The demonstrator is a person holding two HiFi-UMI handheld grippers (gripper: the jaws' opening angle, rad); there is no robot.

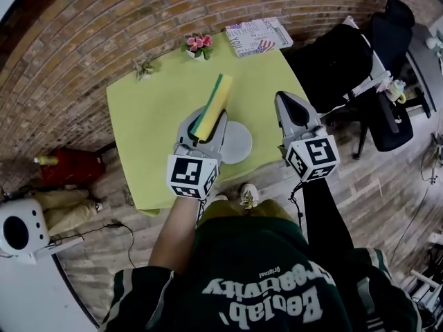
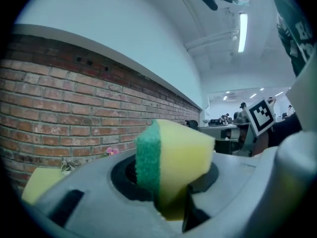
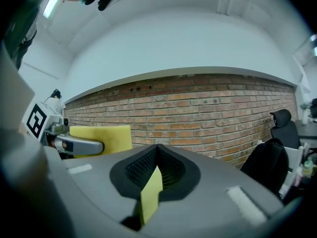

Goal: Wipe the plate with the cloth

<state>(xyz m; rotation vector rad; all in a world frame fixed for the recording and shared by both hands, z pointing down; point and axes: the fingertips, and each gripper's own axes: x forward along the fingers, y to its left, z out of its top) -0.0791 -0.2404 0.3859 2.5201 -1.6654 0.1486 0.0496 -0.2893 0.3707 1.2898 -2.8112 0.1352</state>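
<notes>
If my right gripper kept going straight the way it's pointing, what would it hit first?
Most likely the brick wall: the right gripper points roughly level at it, with nothing nearer in line, though depth is unclear.

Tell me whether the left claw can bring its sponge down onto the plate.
Probably yes: the left claw, shut on the sponge, hangs over the plate, with nothing visible between them.

Sweatshirt (image 1: 270,296): "Boolab Creativity", upside down; booklet (image 1: 258,36) print illegible.
</notes>
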